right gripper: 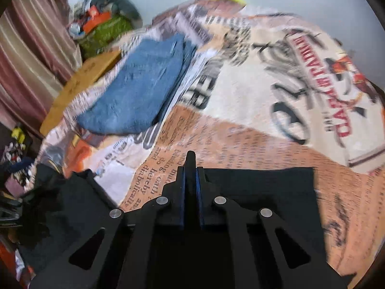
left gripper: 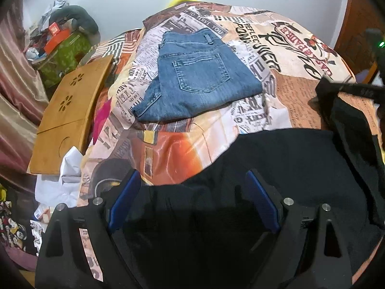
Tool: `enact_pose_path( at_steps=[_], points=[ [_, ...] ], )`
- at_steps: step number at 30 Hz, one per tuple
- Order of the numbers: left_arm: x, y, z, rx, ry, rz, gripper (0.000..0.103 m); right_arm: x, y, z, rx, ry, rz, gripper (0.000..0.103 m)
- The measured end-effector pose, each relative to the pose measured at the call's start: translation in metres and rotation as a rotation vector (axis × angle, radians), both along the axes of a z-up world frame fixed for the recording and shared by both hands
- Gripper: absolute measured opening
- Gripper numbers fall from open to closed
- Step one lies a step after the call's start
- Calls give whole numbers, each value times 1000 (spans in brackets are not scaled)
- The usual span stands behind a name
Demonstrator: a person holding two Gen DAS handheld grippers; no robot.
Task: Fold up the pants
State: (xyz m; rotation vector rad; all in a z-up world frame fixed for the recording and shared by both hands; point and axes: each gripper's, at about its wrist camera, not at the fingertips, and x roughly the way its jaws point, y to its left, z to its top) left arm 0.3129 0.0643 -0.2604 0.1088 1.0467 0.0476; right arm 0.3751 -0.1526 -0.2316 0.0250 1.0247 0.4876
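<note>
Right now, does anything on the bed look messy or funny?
The black pants lie rumpled, one part pinched in the right gripper. The left gripper hangs open over them. The folded blue jeans look neat.

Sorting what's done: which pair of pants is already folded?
The blue jeans, lying compact with a back pocket up; the black pants are pinched by the right gripper.

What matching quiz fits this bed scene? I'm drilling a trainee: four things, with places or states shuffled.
Things:
1. blue jeans
2. black pants
3. wooden board
4. right gripper

States:
A. leaning off the bed's left edge
B. shut on dark cloth
C. folded, back pocket up
D. spread at the near edge of the bed

Pairs: 1-C, 2-D, 3-A, 4-B
</note>
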Motion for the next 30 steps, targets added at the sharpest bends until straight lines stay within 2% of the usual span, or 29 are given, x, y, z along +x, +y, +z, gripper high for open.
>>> enact_pose_path(
  at_steps=[6, 11, 12, 15, 17, 20, 24, 30],
  points=[
    [-21, -21, 1, -19, 25, -17, 94, -34, -71, 59, 42, -106, -112, 6],
    [-38, -54, -22, -35, 115, -72, 94, -70, -123, 97, 65, -183, -200, 6],
    [-41, -61, -27, -20, 122, -76, 94, -79, -135, 105, 68, -199, -216, 6],
    [-52, -75, -26, 67, 64, -41, 94, -101, -162, 119, 80, -228, -248, 6],
    [-54, -79, -25, 78, 71, -41, 94, -119, -182, 125, 83, -236, -263, 6],
    [-55, -79, -23, 48, 103, -34, 94, -141, -201, 123, 50, -250, -286, 6],
    [-61, -82, -21, 39, 115, -33, 95, -171, -228, 100, 36, -215, -335, 6],
    [-68, -85, -22, 41, 108, -19, 95, -207, -257, 43, 59, -88, -409, 6]
  ],
)
